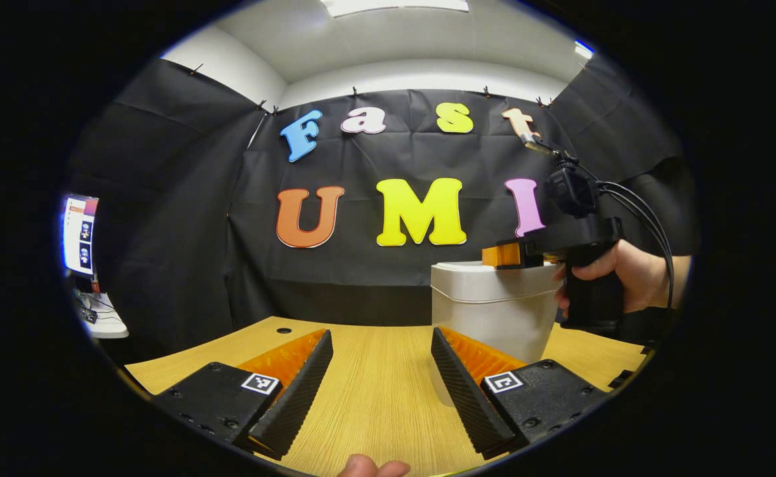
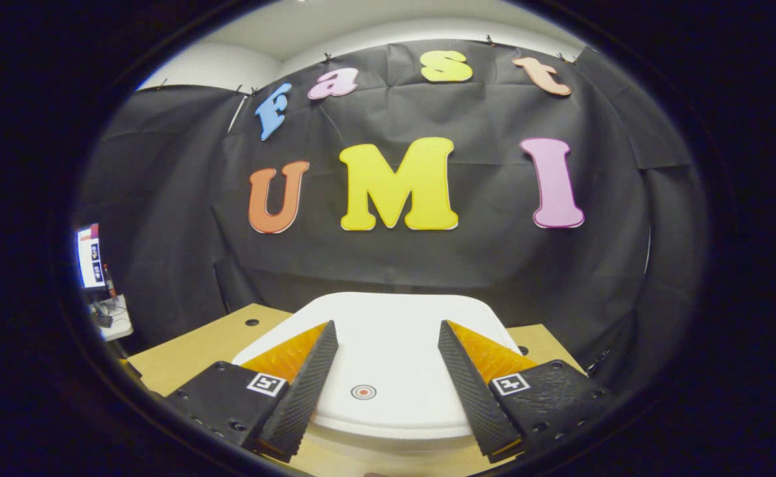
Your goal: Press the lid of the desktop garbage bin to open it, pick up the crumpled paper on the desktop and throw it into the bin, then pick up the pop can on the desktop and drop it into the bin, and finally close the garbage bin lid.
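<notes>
On the worktop: a white garbage bin (image 1: 494,311) stands on the wooden worktop (image 1: 375,391), toward the right of the left gripper view, close to the black cloth wall behind it.
Bin lid: the lid (image 2: 388,351) lies flat and closed on the bin; in the right gripper view its white top carries a small round red-ringed mark (image 2: 363,391) near the front edge.
Right tool: the right tool (image 2: 383,377) hangs over the lid with its jaws spread wide, nothing between them; the ringed mark sits in the gap. Whether the tips touch the lid I cannot tell.
Right tool from the side: in the left gripper view the right tool (image 1: 504,255) reaches over the bin's top from the right, held by a hand (image 1: 616,271), with cables running off its back.
Left tool: the left tool (image 1: 381,377) is low over bare worktop, jaws wide apart and empty, the bin just beyond its right finger.
Far left: a lit screen (image 1: 80,232) beyond the cloth.
</notes>
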{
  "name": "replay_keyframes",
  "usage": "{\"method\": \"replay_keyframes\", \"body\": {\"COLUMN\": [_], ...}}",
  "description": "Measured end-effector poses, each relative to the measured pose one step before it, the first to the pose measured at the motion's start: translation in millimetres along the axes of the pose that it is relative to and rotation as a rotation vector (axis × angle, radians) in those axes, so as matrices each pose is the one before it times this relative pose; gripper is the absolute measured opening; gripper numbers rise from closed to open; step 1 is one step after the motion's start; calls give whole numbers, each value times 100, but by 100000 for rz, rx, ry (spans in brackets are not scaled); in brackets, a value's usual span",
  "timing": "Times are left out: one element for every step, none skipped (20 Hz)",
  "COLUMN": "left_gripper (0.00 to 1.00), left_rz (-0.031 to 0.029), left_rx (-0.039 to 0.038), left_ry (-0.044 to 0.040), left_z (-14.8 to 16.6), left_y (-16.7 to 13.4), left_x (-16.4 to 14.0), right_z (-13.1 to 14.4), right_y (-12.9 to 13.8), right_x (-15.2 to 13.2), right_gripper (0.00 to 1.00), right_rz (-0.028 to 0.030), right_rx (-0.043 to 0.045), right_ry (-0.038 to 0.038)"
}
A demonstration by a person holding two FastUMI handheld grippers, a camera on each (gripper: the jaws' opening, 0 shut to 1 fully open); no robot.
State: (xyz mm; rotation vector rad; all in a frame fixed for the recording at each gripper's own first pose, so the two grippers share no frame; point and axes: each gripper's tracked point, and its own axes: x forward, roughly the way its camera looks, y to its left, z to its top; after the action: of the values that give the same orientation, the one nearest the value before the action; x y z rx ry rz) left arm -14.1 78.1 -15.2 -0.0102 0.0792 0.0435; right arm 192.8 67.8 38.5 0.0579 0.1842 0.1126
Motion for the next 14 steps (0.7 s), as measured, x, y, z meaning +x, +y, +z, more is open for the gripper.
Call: {"method": "replay_keyframes", "body": {"left_gripper": [96, 96, 96, 96, 96, 96, 96, 96, 96, 96, 96, 96, 96, 96], "left_rz": [-210, -495, -361, -369, -210, 39, 152, 131, -117, -21, 222, -175, -591, -464], "left_rx": [329, 145, 162, 273, 519, 542, 388, 45, 30, 126, 87, -6, -21, 111], "left_ry": [249, 55, -234, -312, -743, -731, -747, -391, -417, -821, -535, -357, -160, 79], "left_z": [-63, -59, 123, 92, 275, 275, 206, 164, 22, 347, 255, 30, -37, -53], "left_y": [-212, -203, -197, -209, -142, -95, -144, -127, -186, -151, -51, -197, -279, -174], "left_x": [-37, 51, -32, -80, -215, -128, -140, -138, -70, -118, -89, -58, 88, 19], "right_z": [-217, -311, -477, 551, 793, 491, 173, -322, 34, 32, 40, 421, 139, -122], "right_y": [305, 94, 4, -142, -53, 51, 196, 85, -187, -274, -508, -242, -194, -70], "right_x": [49, -21, -72, -391, -221, 9, 75, -33, -6, 15, -208, -470, -624, -626], "right_gripper": [95, 96, 96, 96, 96, 95, 93, 93, 92, 94, 95, 96, 96, 96], "right_rz": [-75, 93, -105, -282, 7, 119, 965, 789, -329, -563, -1153, -874, -140, -36], "right_rx": [-69, 736, -555, 127, 729, 1809, -1477, -801, 1295, 1658, 1707, 1803, 1038, -209], "right_ry": [3004, 1139, 468, -1864, -5102, -4106, -2088, 267, 870, 2119, 1317, -132, -845, -1433]}}
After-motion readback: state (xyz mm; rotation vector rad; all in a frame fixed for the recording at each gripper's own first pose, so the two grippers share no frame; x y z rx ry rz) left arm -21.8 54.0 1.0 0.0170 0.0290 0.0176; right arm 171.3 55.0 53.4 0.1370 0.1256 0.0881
